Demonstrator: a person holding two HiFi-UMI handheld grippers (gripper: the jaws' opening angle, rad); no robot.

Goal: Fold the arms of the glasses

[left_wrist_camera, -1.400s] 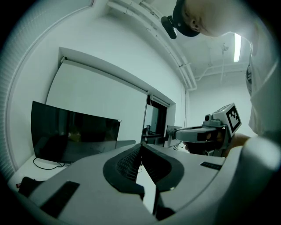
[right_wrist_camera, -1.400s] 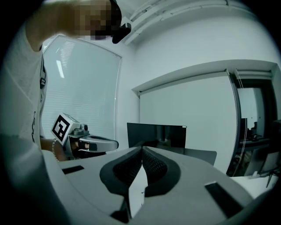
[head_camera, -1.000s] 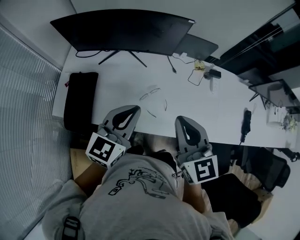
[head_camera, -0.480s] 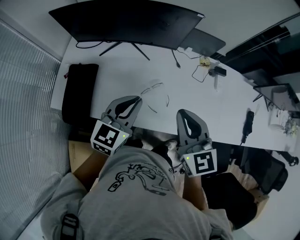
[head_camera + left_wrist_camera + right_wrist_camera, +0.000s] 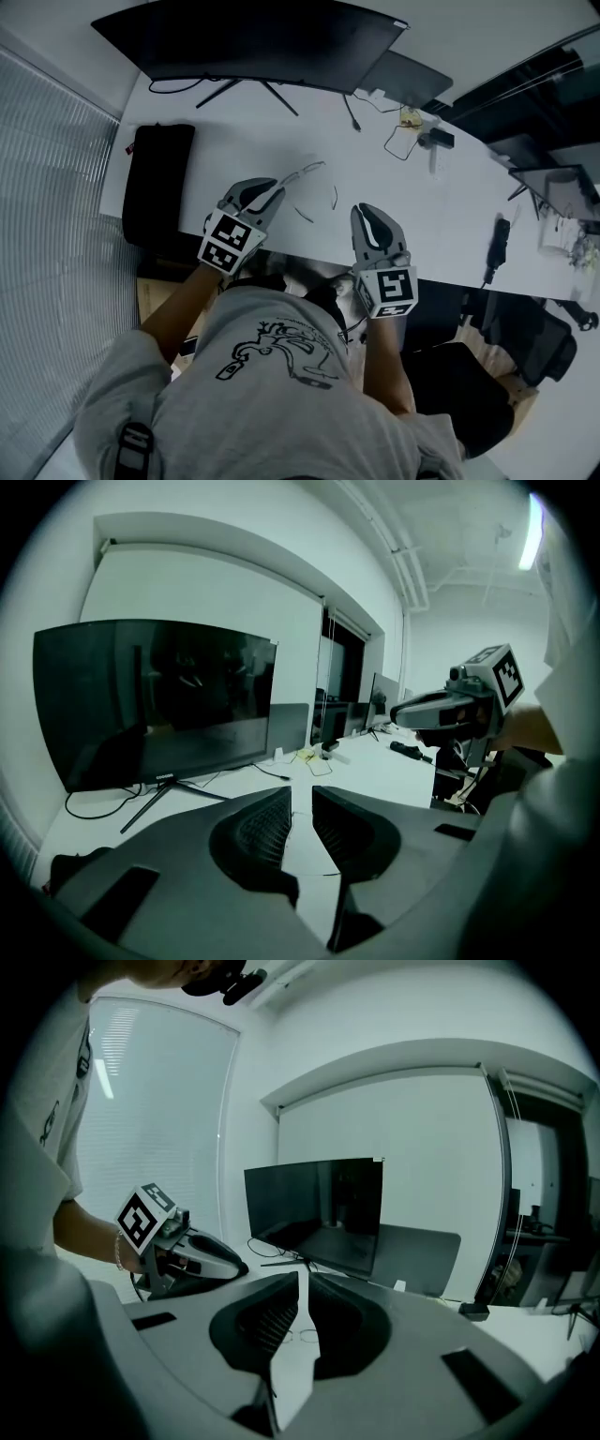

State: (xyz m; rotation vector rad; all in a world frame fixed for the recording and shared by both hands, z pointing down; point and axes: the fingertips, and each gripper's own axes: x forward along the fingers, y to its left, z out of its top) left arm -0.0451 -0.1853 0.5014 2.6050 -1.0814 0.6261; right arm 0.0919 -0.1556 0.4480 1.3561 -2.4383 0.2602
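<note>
On the tabletop (image 5: 225, 141), in front of the monitor (image 5: 253, 42) and clear of its stand, the glasses (image 5: 305, 172) lie with both arms spread. The step in hand appears to be the approach, with no fold yet begun.

To fold well, steady the front of the frame with one pair of jaws. Push one thin arm inward near its tip with the other pair. Keep the pressure light, as the wire frame probably slides easily on the smooth surface.

The left gripper (image 5: 276, 191) is opening its jaws, and nothing sits between them. The right gripper (image 5: 365, 212) is also opening, showing only a narrow slit, likewise empty. Neither touches the glasses.

Counting outward from the monitor, the glasses come first, then both grippers at the tabletop's near edge. The left jaws stand just beside the frame's end on the person's left. The right jaws stand near the loose tip of the other arm.
</note>
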